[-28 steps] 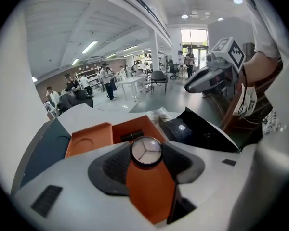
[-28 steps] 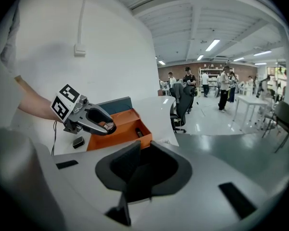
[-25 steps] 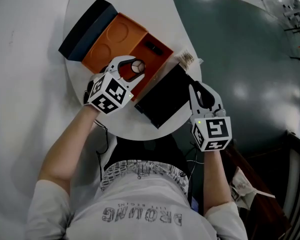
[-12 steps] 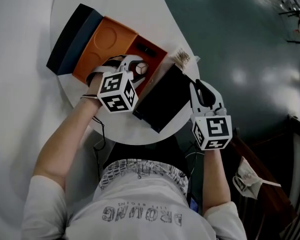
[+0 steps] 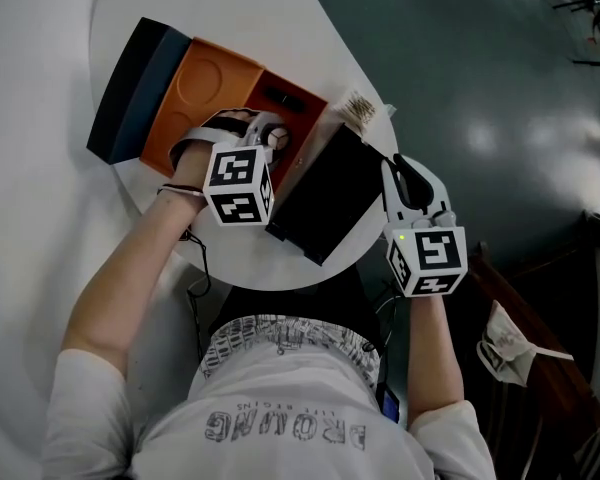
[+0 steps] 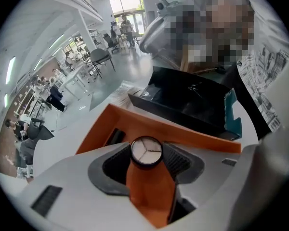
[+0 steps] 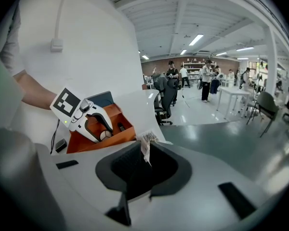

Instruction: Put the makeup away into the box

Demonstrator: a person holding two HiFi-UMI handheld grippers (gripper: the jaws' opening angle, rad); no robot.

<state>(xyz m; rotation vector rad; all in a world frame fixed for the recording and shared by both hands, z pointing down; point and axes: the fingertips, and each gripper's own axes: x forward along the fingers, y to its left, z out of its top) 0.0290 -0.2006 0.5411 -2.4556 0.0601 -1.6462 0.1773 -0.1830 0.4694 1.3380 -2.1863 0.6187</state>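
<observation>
An orange tray (image 5: 205, 78) lies on the white table with a navy lid (image 5: 130, 88) at its left end. My left gripper (image 5: 267, 136) hangs low over the tray's right part, shut on a round compact (image 5: 278, 138) with a white top and black rim. In the left gripper view the compact (image 6: 146, 152) sits squeezed between both pads (image 6: 179, 160), above the orange tray (image 6: 183, 134). A small dark item (image 5: 280, 96) lies in a tray slot. My right gripper (image 5: 398, 173) is shut on the right edge of the black box part (image 5: 325, 203), beside a paper tag (image 7: 147, 143).
The round table's (image 5: 240, 263) rim runs close under both hands, with dark grey floor (image 5: 480, 98) beyond it on the right. A thin cable (image 5: 195, 246) trails off the near edge. In the right gripper view a small black device (image 7: 61, 145) lies by the tray.
My left gripper has sunk toward the orange tray with the compact and rolled, so its marker cube faces up more. The right gripper has stayed on the black box edge.
</observation>
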